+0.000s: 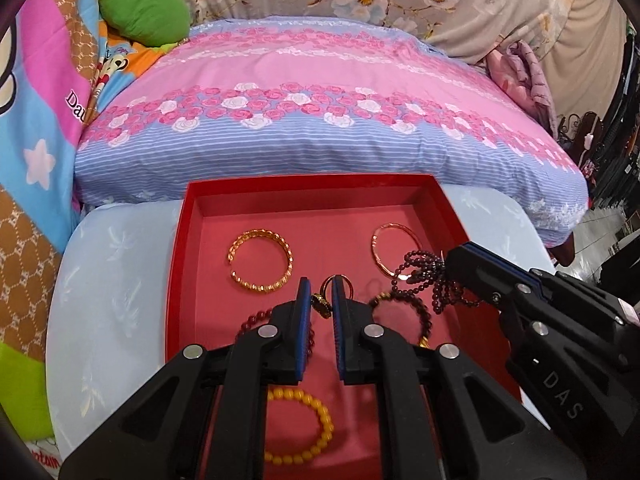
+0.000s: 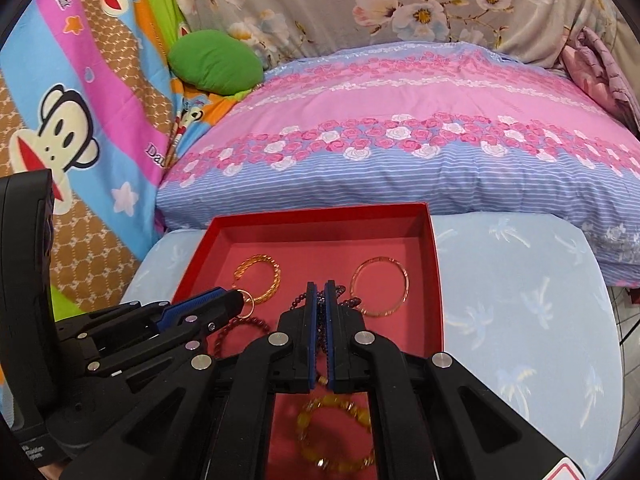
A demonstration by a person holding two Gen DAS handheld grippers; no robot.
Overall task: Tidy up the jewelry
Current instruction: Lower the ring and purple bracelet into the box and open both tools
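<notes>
A red tray [image 1: 182, 240] [image 2: 436, 276] lies on a light blue cushion. My left gripper [image 1: 321, 294] is shut on a small gold ring with a dark ornament [image 1: 322, 304], held just above the tray floor. My right gripper [image 2: 320, 290] [image 1: 452, 268] is shut on a dark purple bead strand [image 1: 420, 272] [image 2: 340, 300] that dangles over the tray's right side. On the tray floor lie a gold open bangle [image 1: 260, 260] [image 2: 260, 278], a thin rose-gold bangle [image 1: 394, 248] [image 2: 380, 286], a yellow bead bracelet [image 1: 300, 428] [image 2: 336, 432], a dark red bead bracelet [image 1: 250, 320] [image 2: 232, 332] and a brown bead bracelet [image 1: 404, 312].
The light blue cushion [image 1: 116, 280] [image 2: 520, 320] carries the tray. A pink and blue floral pillow [image 1: 320, 100] [image 2: 400, 140] lies just behind it. A green cushion [image 1: 144, 8] and a cartoon-print blanket [image 2: 60, 120] are at the left. Floral fabric [image 2: 400, 0] is behind.
</notes>
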